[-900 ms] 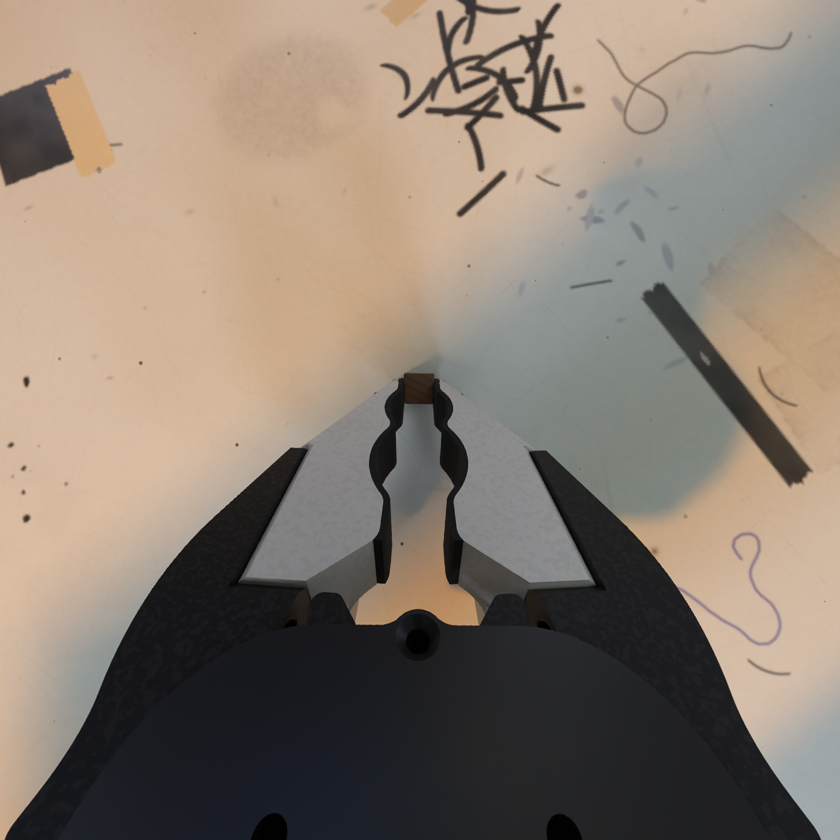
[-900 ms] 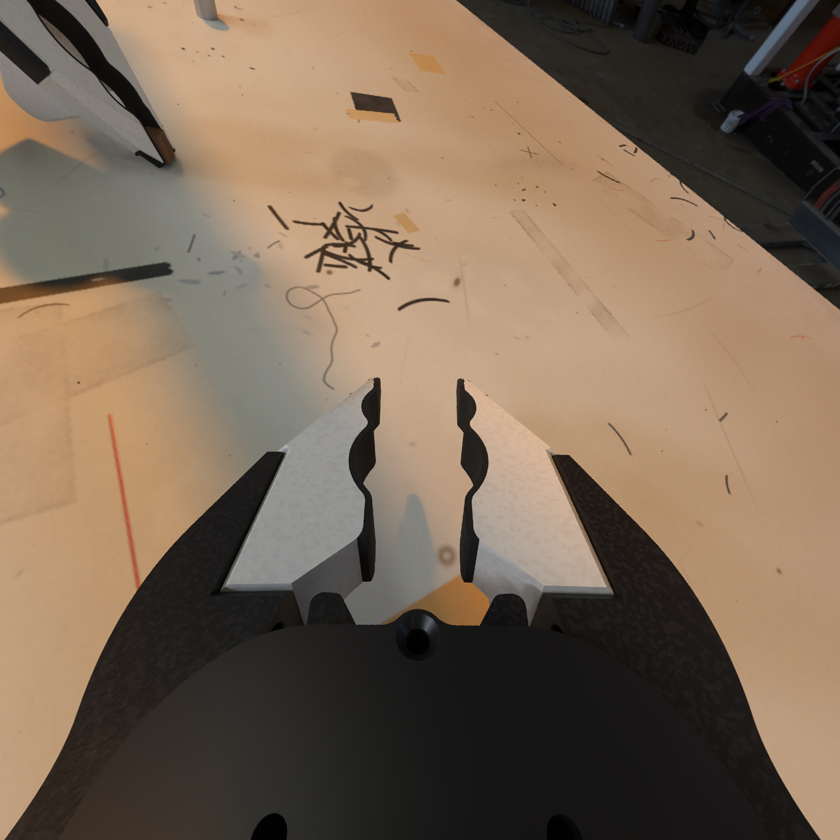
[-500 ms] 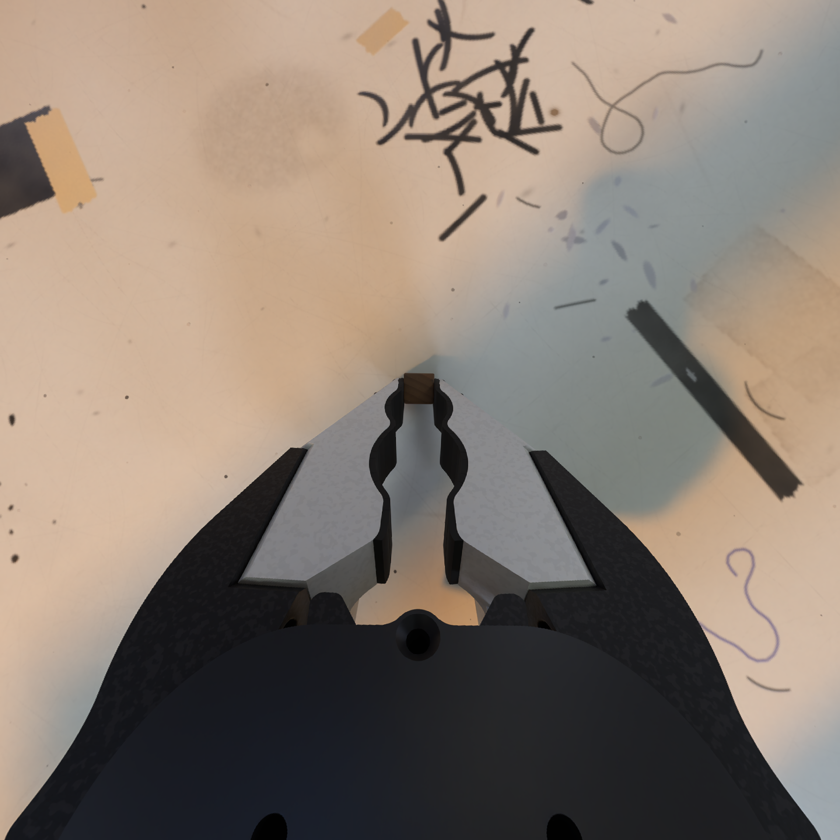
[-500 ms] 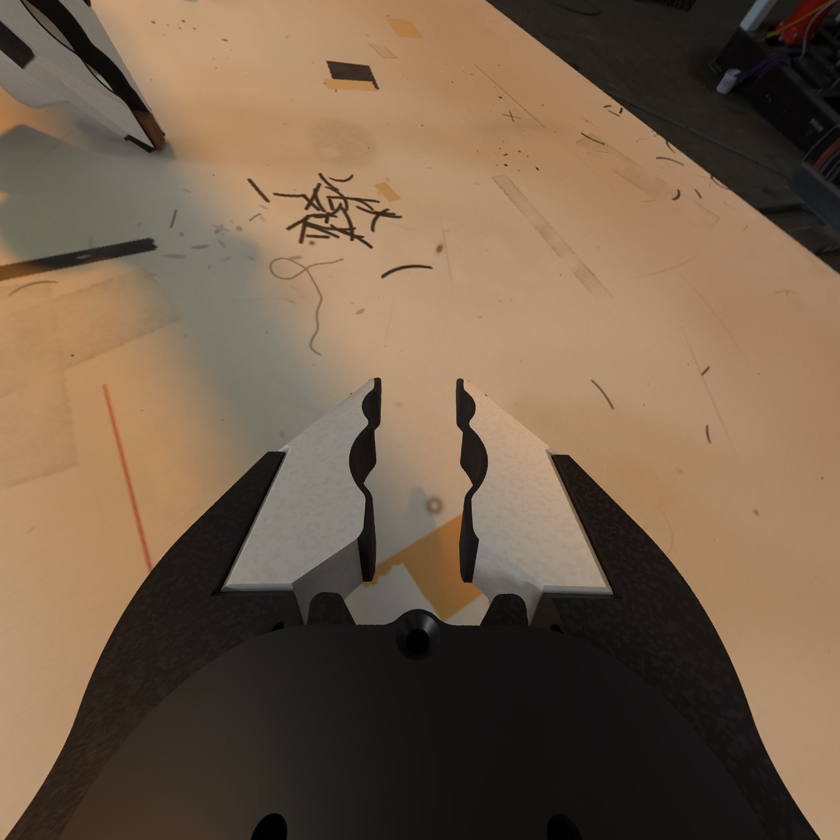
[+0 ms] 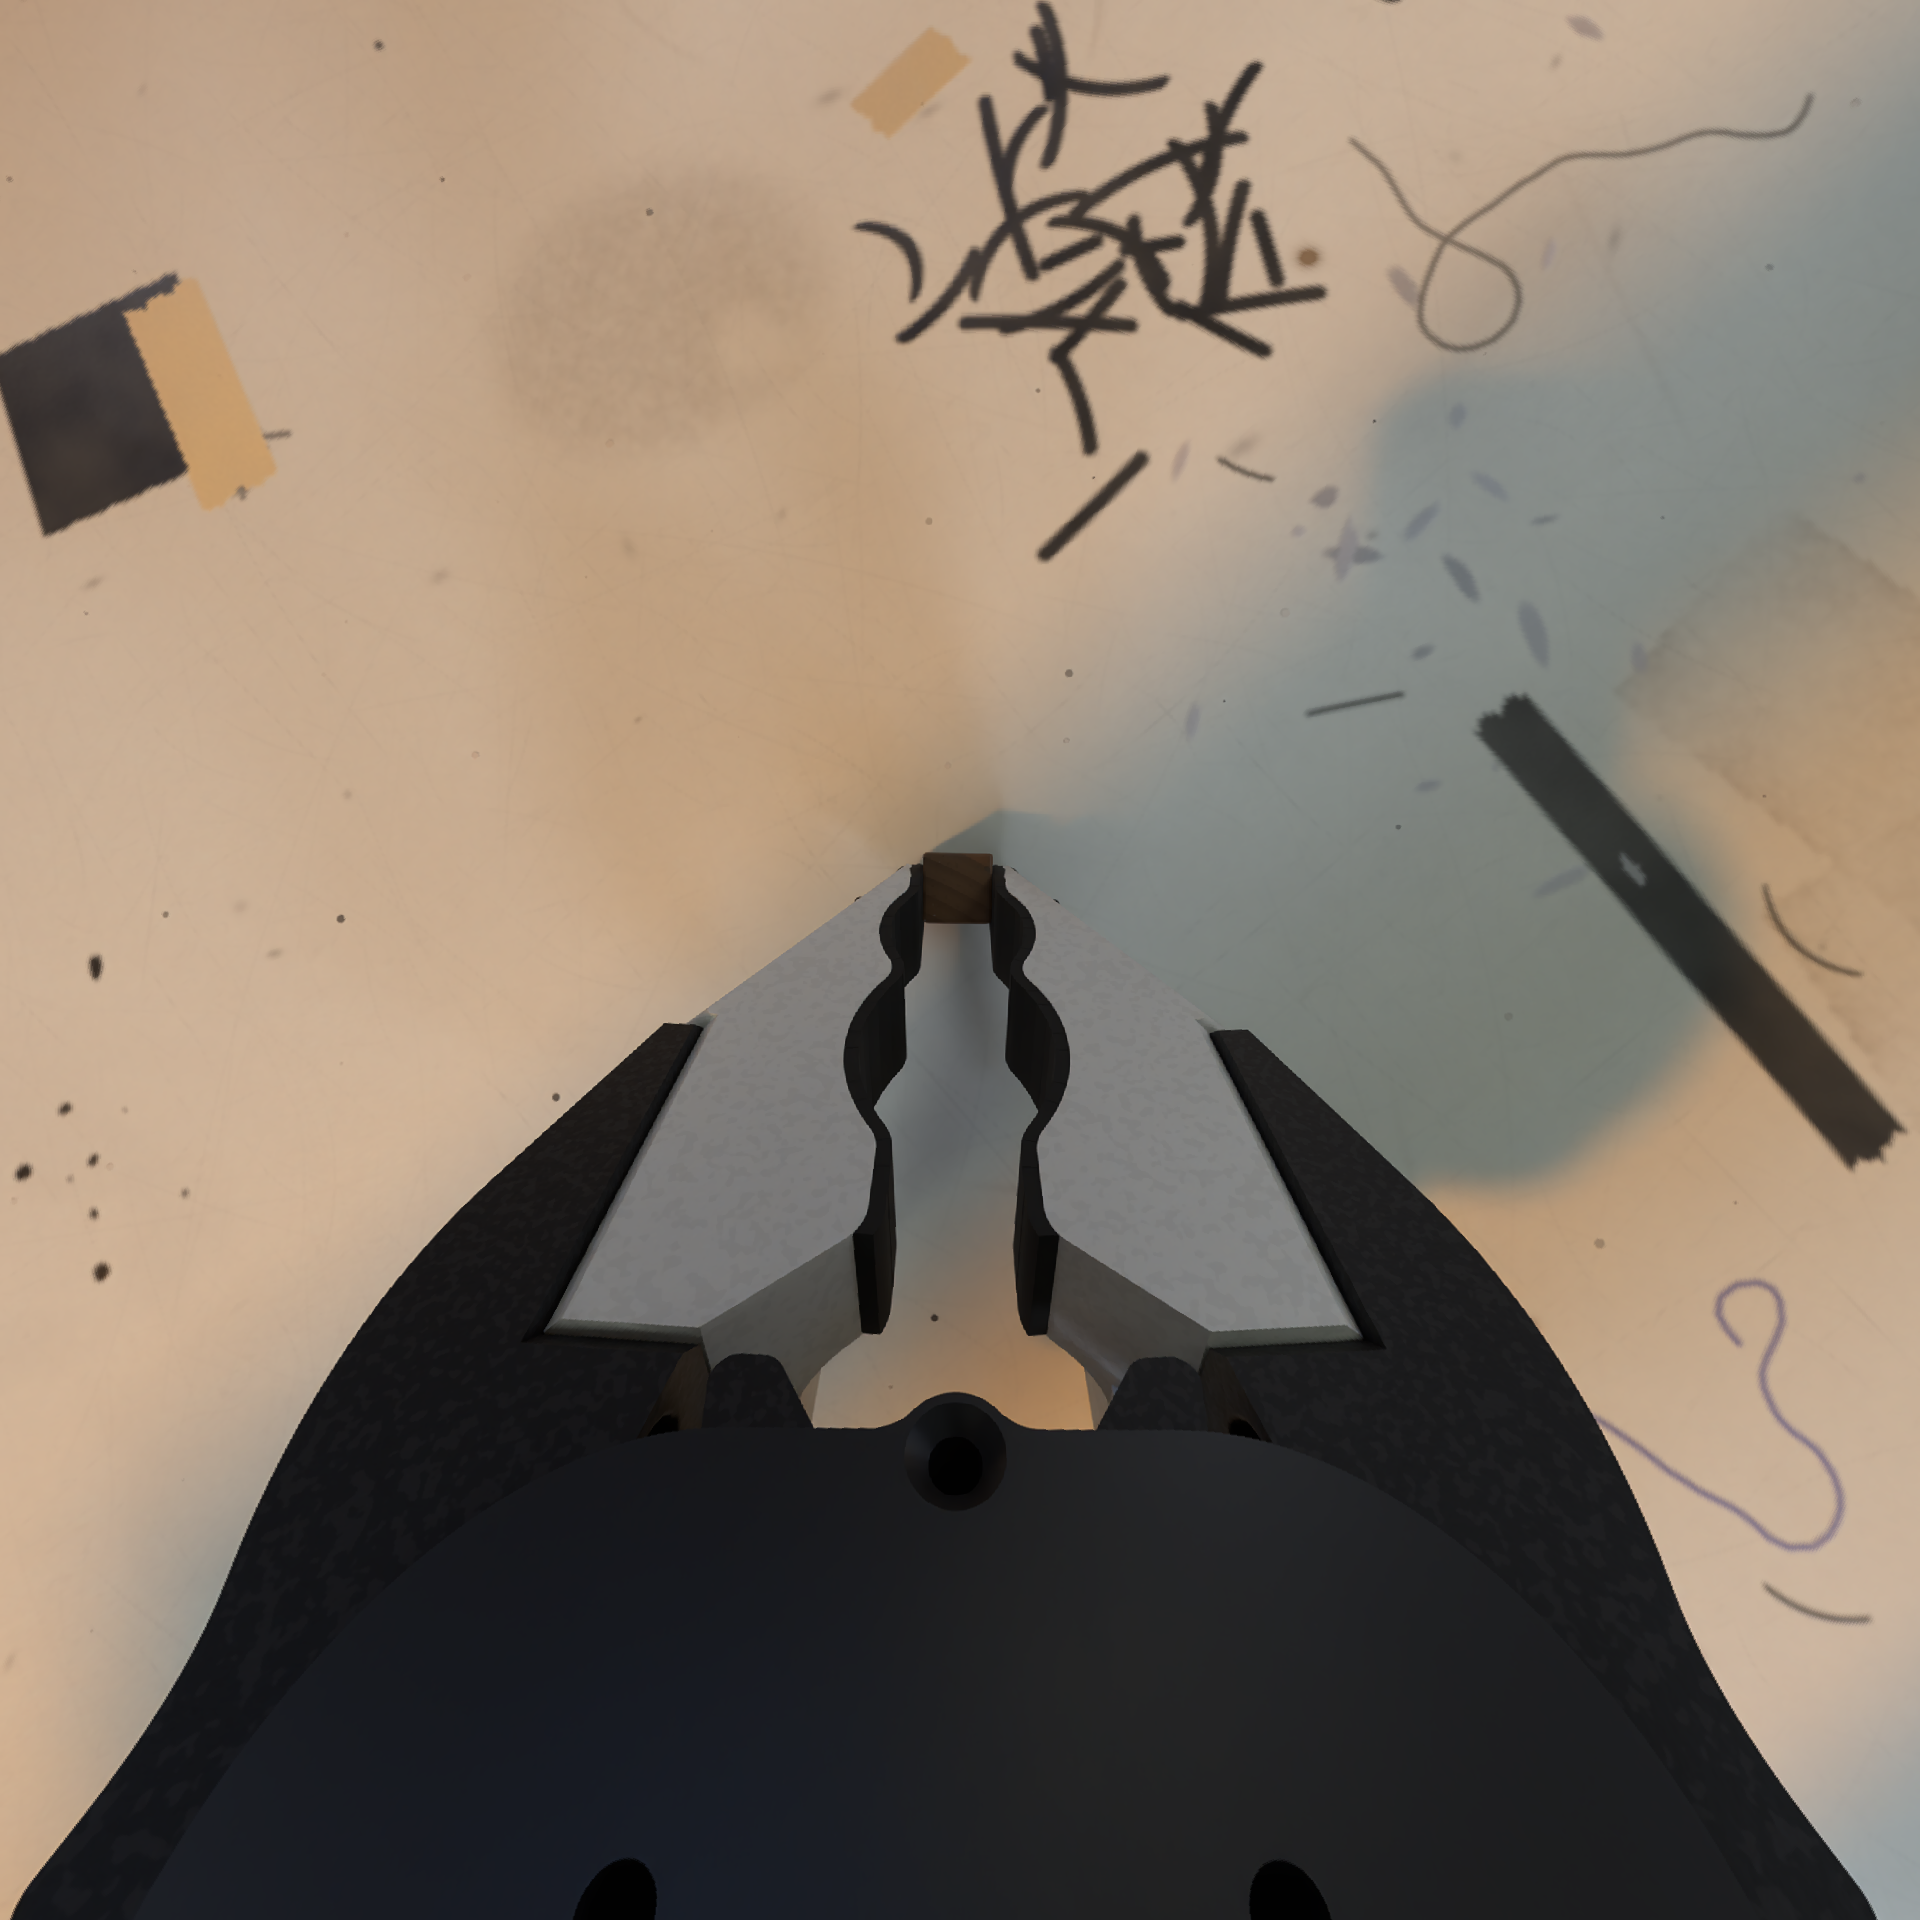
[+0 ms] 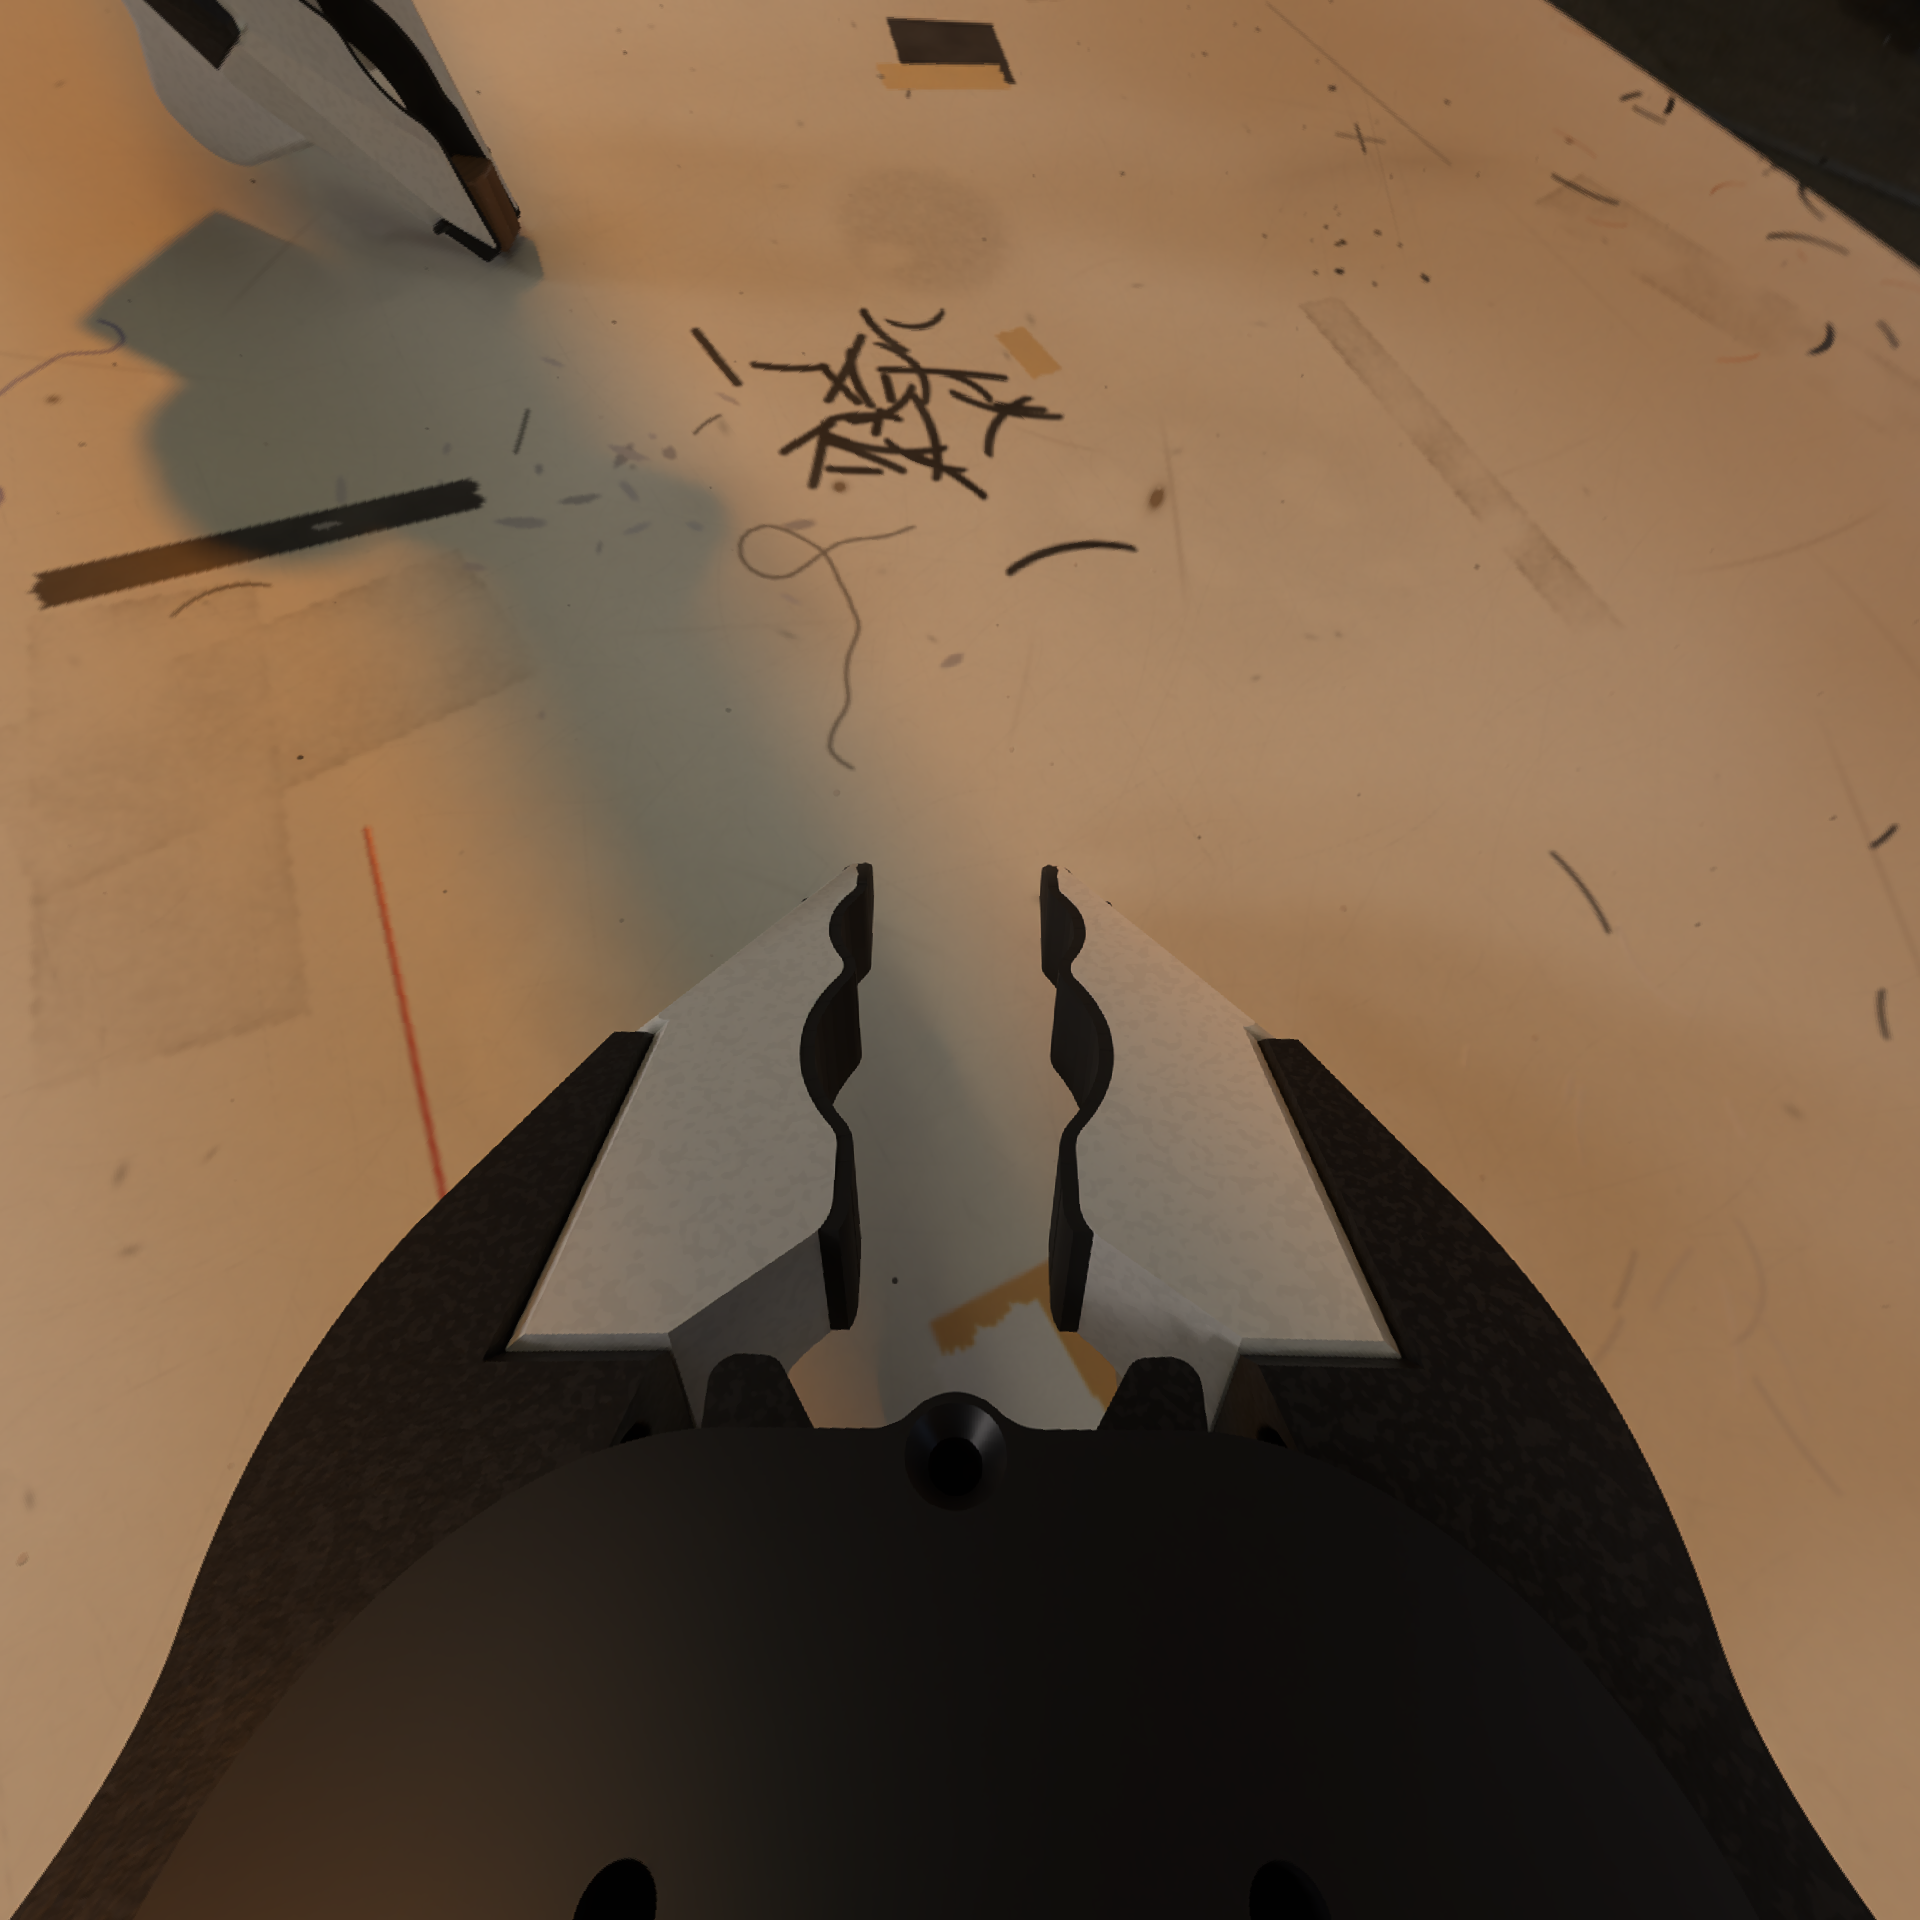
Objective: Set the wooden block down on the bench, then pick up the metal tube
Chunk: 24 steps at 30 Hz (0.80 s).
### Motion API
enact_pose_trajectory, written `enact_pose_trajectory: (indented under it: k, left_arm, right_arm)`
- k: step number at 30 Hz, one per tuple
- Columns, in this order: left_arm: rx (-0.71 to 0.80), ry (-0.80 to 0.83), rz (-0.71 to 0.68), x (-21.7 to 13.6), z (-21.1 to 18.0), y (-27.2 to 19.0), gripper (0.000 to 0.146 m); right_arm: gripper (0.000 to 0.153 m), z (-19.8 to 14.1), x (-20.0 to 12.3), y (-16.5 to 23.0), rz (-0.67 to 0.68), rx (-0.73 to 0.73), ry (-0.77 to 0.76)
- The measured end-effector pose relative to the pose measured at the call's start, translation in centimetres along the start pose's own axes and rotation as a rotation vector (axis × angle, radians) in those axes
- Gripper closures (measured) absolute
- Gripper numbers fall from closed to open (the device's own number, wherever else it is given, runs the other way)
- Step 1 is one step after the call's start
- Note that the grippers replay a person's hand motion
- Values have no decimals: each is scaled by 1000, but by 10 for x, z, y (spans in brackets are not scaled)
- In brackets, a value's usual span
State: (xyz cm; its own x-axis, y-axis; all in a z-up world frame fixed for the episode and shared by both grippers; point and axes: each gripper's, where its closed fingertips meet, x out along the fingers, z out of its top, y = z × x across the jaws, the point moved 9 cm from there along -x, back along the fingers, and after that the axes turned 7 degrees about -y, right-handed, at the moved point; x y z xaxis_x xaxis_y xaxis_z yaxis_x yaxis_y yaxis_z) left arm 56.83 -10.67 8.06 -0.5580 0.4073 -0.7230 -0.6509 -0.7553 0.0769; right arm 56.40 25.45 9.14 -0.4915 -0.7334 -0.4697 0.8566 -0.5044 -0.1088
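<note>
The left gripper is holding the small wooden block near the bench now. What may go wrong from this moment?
1. The left gripper pinches the wooden block only at the very fingertips, so it may slip or twist before it is set down.
2. From the right wrist view the block seems almost at the bench; more descent may press the tips into the surface.
3. The metal tube is in neither view, so the open right gripper may have to search for it.

Left wrist view close, straight down onto bench [image 5: 520,727]; right wrist view higher, oblique; shared black scraps [image 5: 1101,249].
</note>
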Motion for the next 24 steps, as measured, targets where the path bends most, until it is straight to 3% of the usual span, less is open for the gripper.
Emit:
enact_pose_trajectory:
  k: [15,21,24]
  left_arm:
    - [-144,-74,-75,-5,-4,15,127]
    - [-148,-198,-83,-16,6,21,125]
    - [-176,-280,-101,-22,9,26,124]
  right_arm:
    - [118,14,1,19,-55,101,43]
    - [119,11,-5,4,-218,160,-207]
    - [119,8,-14,-4,-369,110,-286]
